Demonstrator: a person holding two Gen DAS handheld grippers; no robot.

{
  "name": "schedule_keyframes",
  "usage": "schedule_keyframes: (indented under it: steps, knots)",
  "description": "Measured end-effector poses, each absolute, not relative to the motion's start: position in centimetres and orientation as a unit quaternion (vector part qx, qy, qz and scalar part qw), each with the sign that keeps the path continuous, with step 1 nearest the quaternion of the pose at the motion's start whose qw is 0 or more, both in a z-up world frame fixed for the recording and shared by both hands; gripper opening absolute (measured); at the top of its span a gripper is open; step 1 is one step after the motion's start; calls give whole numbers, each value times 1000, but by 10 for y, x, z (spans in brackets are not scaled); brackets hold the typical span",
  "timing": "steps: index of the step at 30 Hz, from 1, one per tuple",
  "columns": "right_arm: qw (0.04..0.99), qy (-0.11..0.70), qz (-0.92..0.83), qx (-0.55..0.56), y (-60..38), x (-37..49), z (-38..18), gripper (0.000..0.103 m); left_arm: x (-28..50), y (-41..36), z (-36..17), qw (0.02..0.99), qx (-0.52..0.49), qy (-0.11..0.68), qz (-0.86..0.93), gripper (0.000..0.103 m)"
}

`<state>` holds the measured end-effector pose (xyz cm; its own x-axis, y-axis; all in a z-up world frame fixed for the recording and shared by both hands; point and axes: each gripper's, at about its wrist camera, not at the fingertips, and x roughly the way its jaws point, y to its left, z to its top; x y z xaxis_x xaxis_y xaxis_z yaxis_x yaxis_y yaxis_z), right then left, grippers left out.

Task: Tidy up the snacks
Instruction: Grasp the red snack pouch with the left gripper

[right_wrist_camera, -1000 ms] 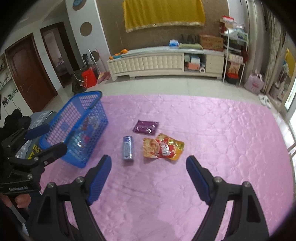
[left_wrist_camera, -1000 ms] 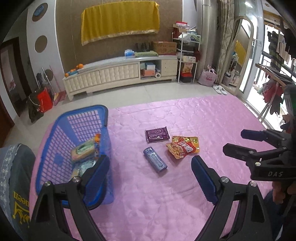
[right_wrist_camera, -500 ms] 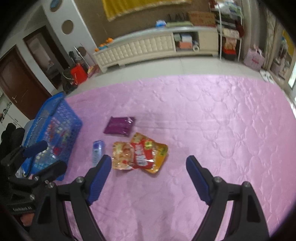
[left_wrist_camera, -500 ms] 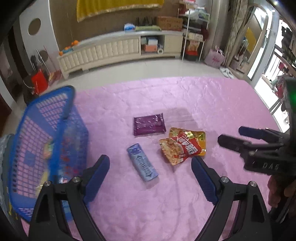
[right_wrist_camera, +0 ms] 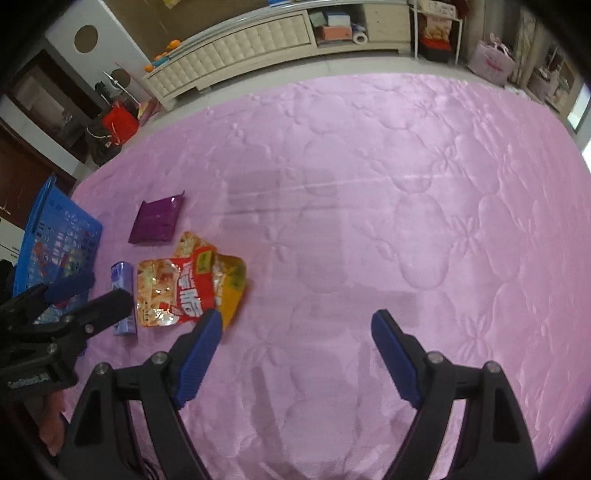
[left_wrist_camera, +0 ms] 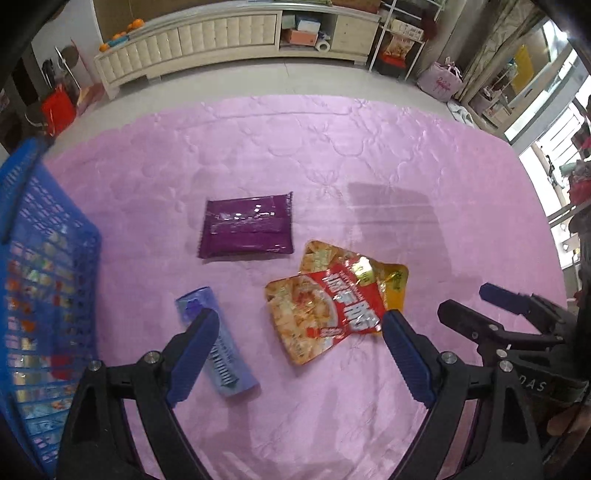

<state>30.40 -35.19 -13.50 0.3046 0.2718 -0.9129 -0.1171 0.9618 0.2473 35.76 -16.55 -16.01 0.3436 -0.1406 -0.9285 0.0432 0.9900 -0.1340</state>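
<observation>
Blue basket [left_wrist_camera: 44, 295] holds snack packs; both grippers' jaws wide, nothing btwn; purple pack [left_wrist_camera: 246, 228] outside on mat.

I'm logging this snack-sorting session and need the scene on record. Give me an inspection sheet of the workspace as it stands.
Surface: pink quilted cover, creased, mostly bare.
Job's things: purple packet lying flat; red-and-orange snack bags, two overlapping; pale blue packet nearest the left gripper; blue basket at the left edge, with packets inside.
Clutter: nothing seen on the cover.
Grippers: left gripper open, empty, above the packets; right gripper open, empty, above bare cover.
Cables: nothing seen.
Surroundings: white low cabinet with oranges on top, shelf rack, red bag on the floor.
</observation>
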Motion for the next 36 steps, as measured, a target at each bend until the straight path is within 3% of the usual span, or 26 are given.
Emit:
schedule_keyframes:
  steps: [16,36]
  knots:
    - [797,590,91,88,-381,318,-140,86,389,-207,-185,799,-28,599,-47,88]
    - [791,596,99,94,-385,314,-141,86,401,-193,-219,783,-40,619,-34,88]
